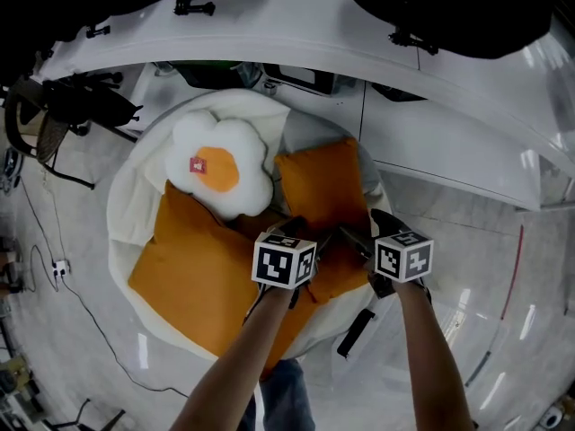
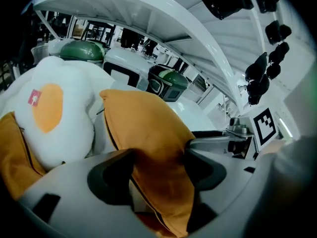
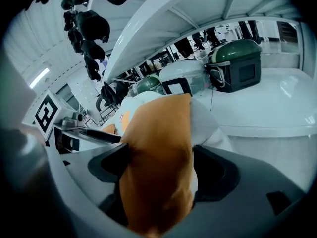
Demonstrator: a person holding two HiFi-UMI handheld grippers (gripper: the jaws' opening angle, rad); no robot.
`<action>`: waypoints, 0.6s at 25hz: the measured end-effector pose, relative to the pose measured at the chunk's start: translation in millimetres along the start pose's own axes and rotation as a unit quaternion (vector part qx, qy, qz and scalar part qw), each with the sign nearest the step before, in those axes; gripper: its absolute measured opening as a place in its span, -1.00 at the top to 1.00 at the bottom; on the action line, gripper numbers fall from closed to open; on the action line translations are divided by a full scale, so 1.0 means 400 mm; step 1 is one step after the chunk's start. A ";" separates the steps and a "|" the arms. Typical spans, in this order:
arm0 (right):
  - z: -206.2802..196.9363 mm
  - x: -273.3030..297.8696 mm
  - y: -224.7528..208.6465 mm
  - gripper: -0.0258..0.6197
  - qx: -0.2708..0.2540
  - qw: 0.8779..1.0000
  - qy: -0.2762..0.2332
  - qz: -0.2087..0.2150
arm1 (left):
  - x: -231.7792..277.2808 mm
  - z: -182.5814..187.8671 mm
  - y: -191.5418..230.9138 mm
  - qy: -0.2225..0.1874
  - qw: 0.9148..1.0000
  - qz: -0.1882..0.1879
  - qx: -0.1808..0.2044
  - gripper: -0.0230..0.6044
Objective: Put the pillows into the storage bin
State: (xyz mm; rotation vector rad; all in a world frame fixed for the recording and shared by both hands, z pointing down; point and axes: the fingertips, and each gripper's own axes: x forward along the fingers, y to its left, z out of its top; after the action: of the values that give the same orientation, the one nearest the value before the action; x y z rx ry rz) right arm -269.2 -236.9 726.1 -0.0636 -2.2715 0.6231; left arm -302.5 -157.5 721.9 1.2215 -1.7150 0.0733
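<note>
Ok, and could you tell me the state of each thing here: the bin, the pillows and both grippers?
storage bin: open on top, pillows inside.
egg pillow: lying on the large orange pillow.
large orange pillow: flat in the bin.
small orange pillow: propped up in the bin, between both grippers' jaws.
left gripper: jaws wide apart around the small orange pillow.
right gripper: jaws wide apart around it too.

place: lab | evidence: white arched rig, clamped cameras, green-domed machines
</note>
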 end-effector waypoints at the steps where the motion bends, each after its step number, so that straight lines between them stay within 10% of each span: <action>1: -0.005 -0.001 -0.005 -0.34 0.016 1.000 -0.001 0.002 | 0.001 -0.001 0.000 0.000 1.000 0.001 0.002 -0.08; 15: 0.006 -0.016 0.064 0.26 -0.006 1.000 -0.009 0.010 | -0.006 0.009 -0.001 0.000 1.000 -0.016 -0.015 0.05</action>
State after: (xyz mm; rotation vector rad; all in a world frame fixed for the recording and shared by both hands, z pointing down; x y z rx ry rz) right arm -269.8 -216.9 708.8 -0.0873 -2.2943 0.6235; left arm -304.5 -158.0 717.9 1.2270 -1.6894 0.0281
